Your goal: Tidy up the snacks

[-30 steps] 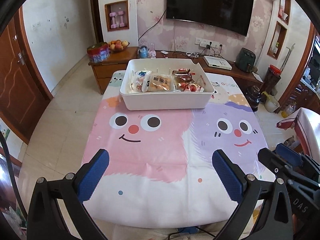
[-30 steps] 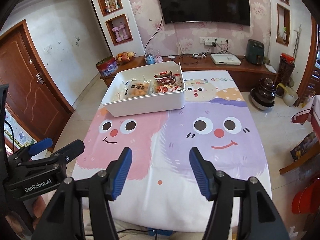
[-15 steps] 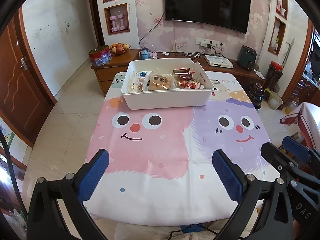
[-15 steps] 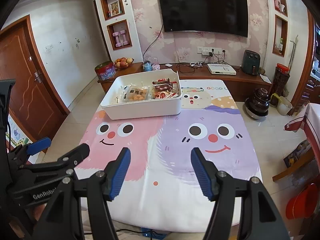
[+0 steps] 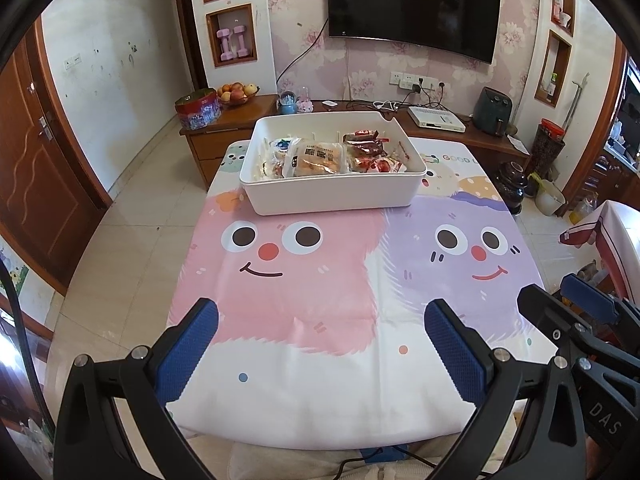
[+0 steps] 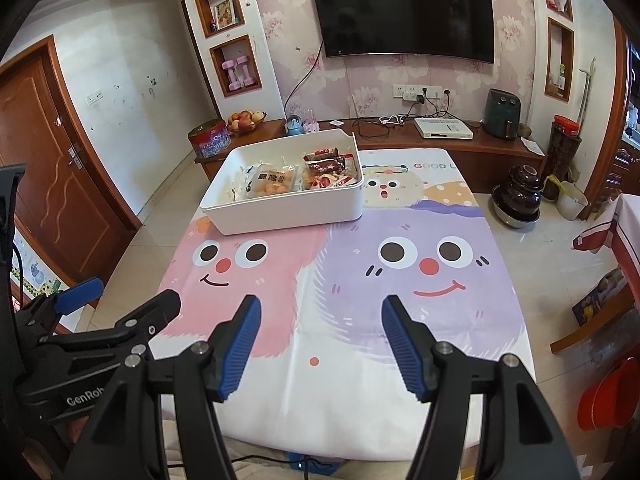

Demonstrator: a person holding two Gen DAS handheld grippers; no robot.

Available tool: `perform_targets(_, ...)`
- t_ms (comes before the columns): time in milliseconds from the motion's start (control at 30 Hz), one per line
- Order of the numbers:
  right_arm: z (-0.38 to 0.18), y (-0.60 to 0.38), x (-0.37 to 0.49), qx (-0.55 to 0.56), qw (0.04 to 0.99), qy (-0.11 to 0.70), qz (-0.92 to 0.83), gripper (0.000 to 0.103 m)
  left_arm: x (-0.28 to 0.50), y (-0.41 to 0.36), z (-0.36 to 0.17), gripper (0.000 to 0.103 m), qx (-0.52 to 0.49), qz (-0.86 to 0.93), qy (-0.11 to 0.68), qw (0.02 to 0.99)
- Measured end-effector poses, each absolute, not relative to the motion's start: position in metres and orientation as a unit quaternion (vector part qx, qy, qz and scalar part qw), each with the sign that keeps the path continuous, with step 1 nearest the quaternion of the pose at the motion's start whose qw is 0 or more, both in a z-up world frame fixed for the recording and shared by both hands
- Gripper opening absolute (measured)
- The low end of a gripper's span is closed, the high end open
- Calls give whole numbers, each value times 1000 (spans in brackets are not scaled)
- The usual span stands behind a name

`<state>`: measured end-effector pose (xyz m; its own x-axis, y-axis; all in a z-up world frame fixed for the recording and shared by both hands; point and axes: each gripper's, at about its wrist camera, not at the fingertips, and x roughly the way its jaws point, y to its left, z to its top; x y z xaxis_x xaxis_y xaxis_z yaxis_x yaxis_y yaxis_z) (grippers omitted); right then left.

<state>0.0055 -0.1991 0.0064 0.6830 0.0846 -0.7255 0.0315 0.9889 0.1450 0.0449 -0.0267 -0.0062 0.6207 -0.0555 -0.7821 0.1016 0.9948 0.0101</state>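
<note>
1. Left wrist view: The left gripper (image 5: pixel 320 336) hung above the near edge of the table (image 5: pixel 360 392), its jaws spread wide and holding nothing. The white bin (image 5: pixel 332 196) stood toward 12 o'clock at the far end of the cartoon tablecloth (image 5: pixel 304 300), well apart from the fingers. Inside lay the snacks: a bread packet (image 5: pixel 318 158) in the middle, red wrappers (image 5: pixel 370 152) at its 3 o'clock side and a pale packet (image 5: pixel 276 152) at its 9 o'clock side. No snack showed loose on the cloth, so the sorting looked finished, which may explain the empty, pulled-back stance. The right gripper (image 5: pixel 576 312) showed at 3 o'clock, beyond the table's side.

2. Right wrist view: The right gripper (image 6: pixel 318 336) also hovered over the near edge, jaws parted and empty. The bin (image 6: pixel 288 208) sat toward 11 o'clock with the bread packet (image 6: pixel 272 182) and red wrappers (image 6: pixel 330 170) inside. The left gripper (image 6: pixel 120 312) appeared at 9 o'clock, off the table's side.

3. Against the second before: in both views more of the room and the television (image 6: pixel 400 12) had come into frame and the bin looked farther off, suggesting both tools had been drawn back and raised. The jaws' spread looked unchanged, and the bin's contents lay as they had.
</note>
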Motion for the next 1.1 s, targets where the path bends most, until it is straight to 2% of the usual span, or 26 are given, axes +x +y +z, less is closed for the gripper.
perform_targets(1100,6,-201,6,75,914,398,15,63,43,-29,-10,102,25,-44,435,899)
